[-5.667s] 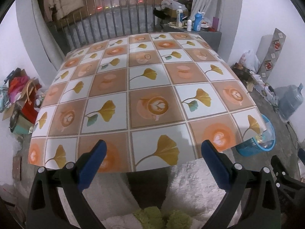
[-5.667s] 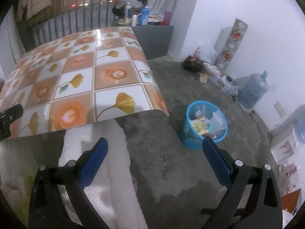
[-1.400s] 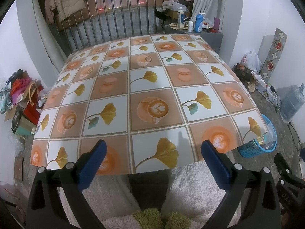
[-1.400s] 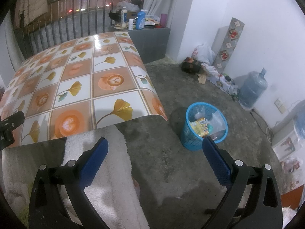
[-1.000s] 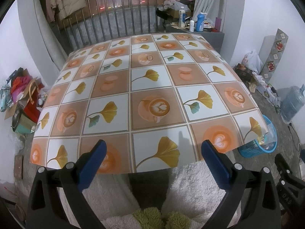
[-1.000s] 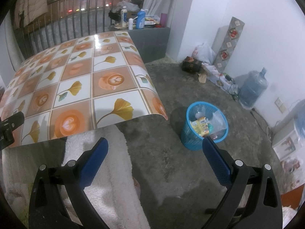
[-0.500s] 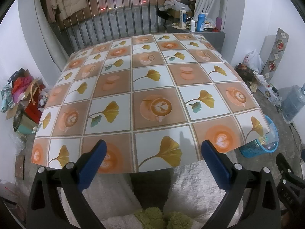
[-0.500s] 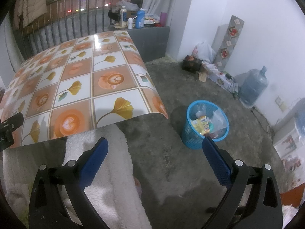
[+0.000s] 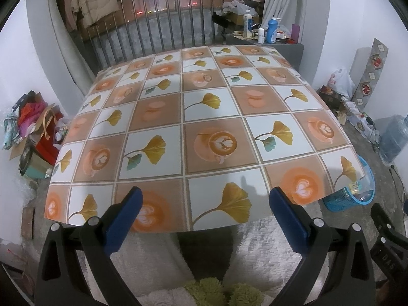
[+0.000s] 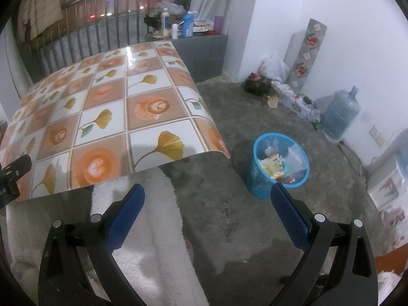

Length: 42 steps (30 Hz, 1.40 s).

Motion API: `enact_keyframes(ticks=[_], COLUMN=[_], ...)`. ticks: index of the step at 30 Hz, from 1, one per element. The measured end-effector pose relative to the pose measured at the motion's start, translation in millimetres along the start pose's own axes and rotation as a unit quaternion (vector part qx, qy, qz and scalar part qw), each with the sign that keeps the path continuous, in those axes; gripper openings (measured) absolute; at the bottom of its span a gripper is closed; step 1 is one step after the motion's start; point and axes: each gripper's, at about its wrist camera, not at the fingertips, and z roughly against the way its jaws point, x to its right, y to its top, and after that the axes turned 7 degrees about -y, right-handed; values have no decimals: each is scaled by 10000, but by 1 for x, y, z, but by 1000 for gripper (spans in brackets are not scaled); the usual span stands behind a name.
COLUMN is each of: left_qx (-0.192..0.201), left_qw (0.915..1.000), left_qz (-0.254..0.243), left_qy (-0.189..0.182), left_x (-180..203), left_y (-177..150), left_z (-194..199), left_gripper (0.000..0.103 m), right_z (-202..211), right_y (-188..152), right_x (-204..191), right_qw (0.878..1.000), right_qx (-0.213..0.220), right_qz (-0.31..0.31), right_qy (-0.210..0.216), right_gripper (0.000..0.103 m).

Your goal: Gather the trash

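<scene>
A desk (image 9: 204,117) covered by a glossy oilcloth printed with orange coffee-cup squares and white squares of yellow ginkgo leaves (image 10: 142,117) fills the middle of both views; its surface carries nothing but a glare streak near the far edge. The cloth's near right corner curls down over the edge. The grey concrete floor (image 10: 229,107) lies to the right of the desk. On the floor, near the desk's near right corner, stands a round blue plastic mesh bin (image 10: 280,168) with wrappers inside. A large clear blue water jug (image 10: 340,117) stands on the floor at the white wall.
</scene>
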Motion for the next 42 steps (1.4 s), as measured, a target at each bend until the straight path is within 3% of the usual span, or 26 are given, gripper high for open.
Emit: enact_keyframes(ticks=[16, 22, 42], left_qx=[-119, -110, -64], left_qw=[9999, 9999, 9999], left_qz=[112, 119, 135], left_qy=[54, 58, 64], left_x=[-6, -6, -7], left_y=[-1, 0, 1], left_z=[-9, -9, -4], left_gripper=[97, 97, 97], right_z=[12, -1, 10], right_y=[0, 4, 5], right_x=[-31, -7, -8], right_qw=[10000, 10000, 10000], right_qx=[-76, -79, 2], right_qz=[6, -7, -84], right_qy=[10, 20, 39], right_gripper=[95, 95, 95])
